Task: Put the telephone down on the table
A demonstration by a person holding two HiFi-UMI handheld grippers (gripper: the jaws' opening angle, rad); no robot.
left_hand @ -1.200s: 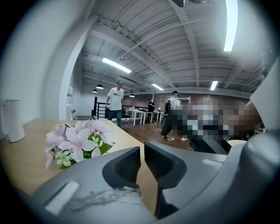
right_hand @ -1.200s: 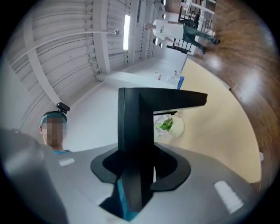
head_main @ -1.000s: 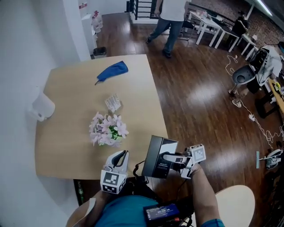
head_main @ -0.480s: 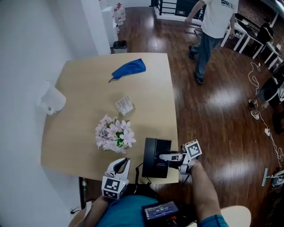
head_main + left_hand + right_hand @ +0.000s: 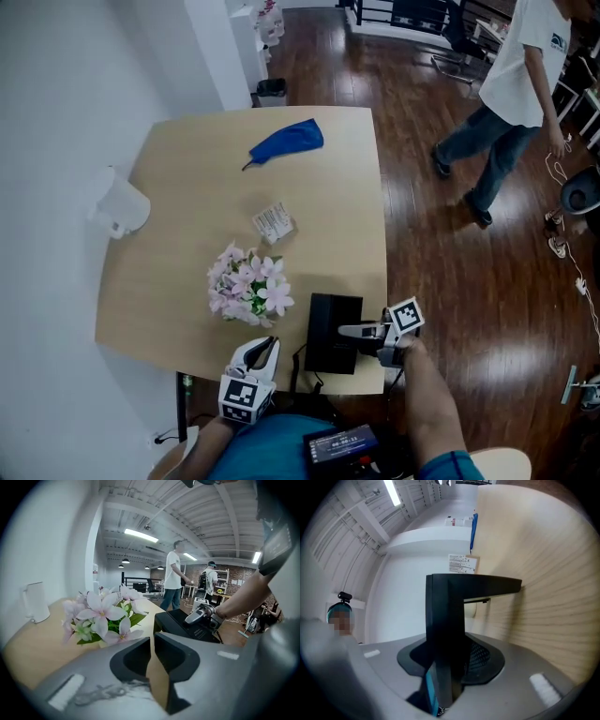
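Telephone (image 5: 323, 328) (black), in right gripper (image 5: 345, 331) — table (image 5: 187, 244) edge

Head view steeply above table (image 5: 169, 281), gripper views low, close, sharing it

Dark wood floor (image 5: 441, 244), white wall (image 5: 56, 112)

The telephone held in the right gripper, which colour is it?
The telephone is black. The head view shows it best.
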